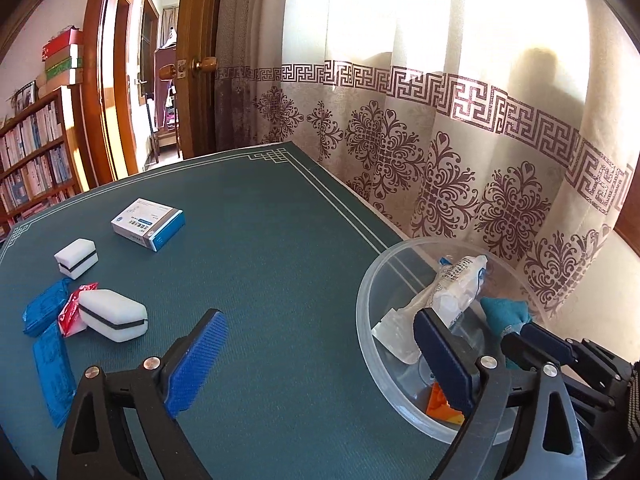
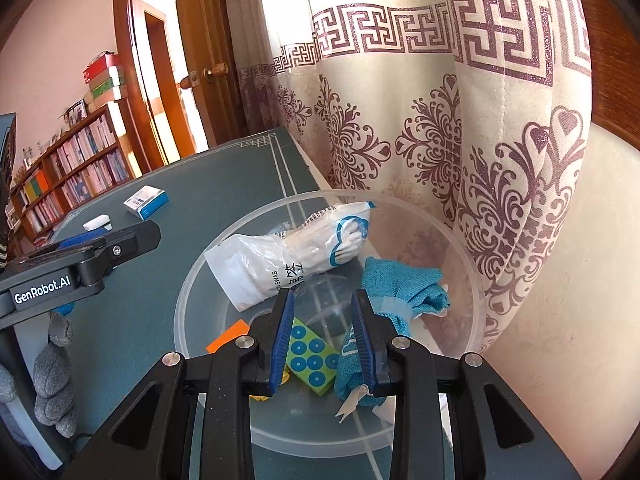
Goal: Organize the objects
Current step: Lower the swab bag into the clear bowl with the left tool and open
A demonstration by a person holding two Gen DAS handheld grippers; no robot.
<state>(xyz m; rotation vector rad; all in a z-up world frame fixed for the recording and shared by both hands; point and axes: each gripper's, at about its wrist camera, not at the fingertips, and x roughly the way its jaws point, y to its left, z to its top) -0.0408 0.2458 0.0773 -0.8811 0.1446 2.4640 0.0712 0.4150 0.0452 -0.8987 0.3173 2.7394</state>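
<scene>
A clear plastic bowl [image 2: 208, 276] stands at the table's right edge and also shows in the left wrist view [image 1: 366, 292]. In it lie a white swab bag [image 2: 280, 256], a teal cloth [image 2: 404, 284], a green block with blue dots [image 2: 312, 356] and an orange piece [image 2: 226, 336]. My right gripper [image 2: 324, 344] hovers over the bowl, jaws partly open, holding nothing. My left gripper [image 1: 320, 360] is wide open and empty, its right finger [image 1: 444, 364] over the bowl's rim. On the table lie a blue-white box [image 1: 148, 223], two white sponges [image 1: 76, 258] [image 1: 114, 315], blue packets [image 1: 44, 312] and a red packet [image 1: 72, 308].
The green table mat [image 1: 260, 260] runs to a patterned curtain [image 1: 440, 152] on the right. A bookshelf [image 1: 32, 160] and an open wooden door [image 1: 196, 60] stand behind the table. The left gripper's body [image 2: 76, 268] shows at the left in the right wrist view.
</scene>
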